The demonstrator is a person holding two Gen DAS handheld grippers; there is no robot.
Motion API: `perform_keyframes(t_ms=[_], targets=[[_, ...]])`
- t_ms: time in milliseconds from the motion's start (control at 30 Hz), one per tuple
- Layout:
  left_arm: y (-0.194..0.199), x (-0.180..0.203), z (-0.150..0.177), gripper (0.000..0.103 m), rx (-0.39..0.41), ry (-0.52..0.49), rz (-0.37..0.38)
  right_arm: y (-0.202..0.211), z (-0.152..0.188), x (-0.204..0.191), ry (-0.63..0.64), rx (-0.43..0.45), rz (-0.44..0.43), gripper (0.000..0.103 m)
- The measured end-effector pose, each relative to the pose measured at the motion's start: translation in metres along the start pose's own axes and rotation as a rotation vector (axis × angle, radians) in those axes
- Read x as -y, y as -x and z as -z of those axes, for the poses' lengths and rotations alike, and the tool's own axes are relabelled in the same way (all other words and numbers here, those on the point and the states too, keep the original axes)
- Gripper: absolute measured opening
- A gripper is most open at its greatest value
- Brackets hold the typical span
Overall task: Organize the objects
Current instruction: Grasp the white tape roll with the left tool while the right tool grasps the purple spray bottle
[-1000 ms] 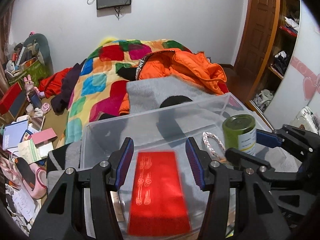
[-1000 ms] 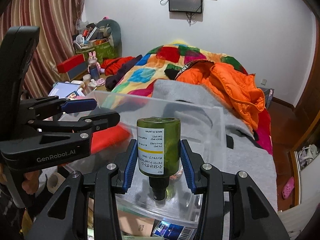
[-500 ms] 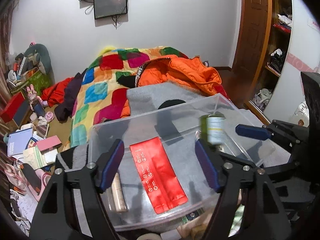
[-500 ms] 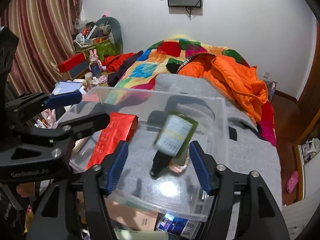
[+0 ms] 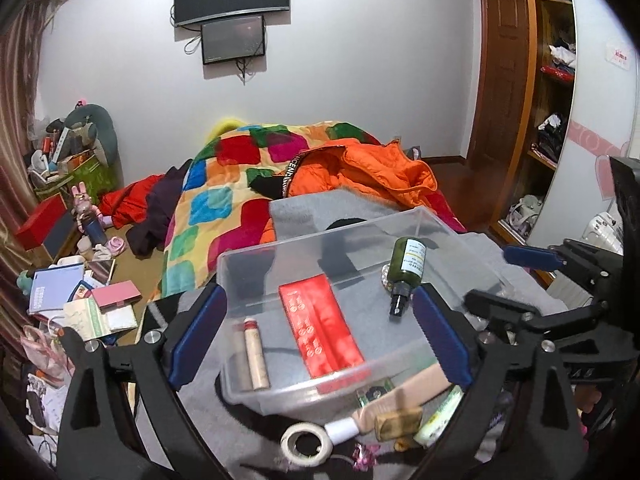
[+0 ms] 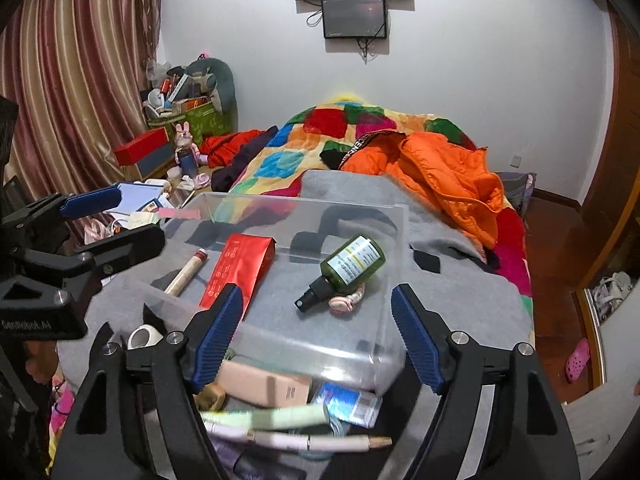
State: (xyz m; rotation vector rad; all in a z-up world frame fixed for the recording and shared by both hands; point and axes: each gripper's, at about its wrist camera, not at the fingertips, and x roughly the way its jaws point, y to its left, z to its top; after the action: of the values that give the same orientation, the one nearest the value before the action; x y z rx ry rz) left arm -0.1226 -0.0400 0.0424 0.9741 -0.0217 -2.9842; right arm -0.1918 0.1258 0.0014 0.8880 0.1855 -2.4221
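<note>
Plastic, clear and thin-walled, forms the rectangular bin (image 5: pixel 436 220) on the grey blanket (image 6: pixel 460 288) at the foot of the bed. Inside lie a glossy red foil pouch (image 5: pixel 320 328), flat; a round green spray bottle (image 6: pixel 352 264) tipped on its side, black nozzle toward the camera; and a slim beige tube (image 5: pixel 256 356). Only the right wrist view shows the pink braided ring (image 6: pixel 348 300) touching the bottle and a white pen (image 6: pixel 320 442) below the bin; only the left shows the tape roll (image 5: pixel 306 440). The left gripper (image 5: pixel 320 336) and right gripper (image 6: pixel 318 336) have just been opening; both pairs of ribbed blue fingers (image 6: pixel 416 340) stand wide apart, empty.
</note>
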Motion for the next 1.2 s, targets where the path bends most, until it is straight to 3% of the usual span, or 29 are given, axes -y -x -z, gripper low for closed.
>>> perform_keyframes(t_ms=[233, 700, 933, 1200], targets=[[0.010, -0.018, 0.025, 0.098, -0.051, 0.056, -0.004, 0.020, 0.023, 0.005, -0.044, 0.008, 0.002, 0.080], [-0.004, -0.019, 0.095, 0.098, -0.185, 0.074, 0.000, 0.004, 0.085, -0.003, -0.146, -0.142, -0.067, 0.081], [-0.019, -0.022, 0.113, 0.097, -0.223, 0.109, -0.021, -0.003, 0.114, -0.014, -0.146, -0.216, -0.082, 0.082], [-0.024, -0.025, 0.116, 0.061, -0.224, 0.144, -0.004, -0.008, 0.109, -0.029, -0.192, -0.205, -0.069, 0.085]])
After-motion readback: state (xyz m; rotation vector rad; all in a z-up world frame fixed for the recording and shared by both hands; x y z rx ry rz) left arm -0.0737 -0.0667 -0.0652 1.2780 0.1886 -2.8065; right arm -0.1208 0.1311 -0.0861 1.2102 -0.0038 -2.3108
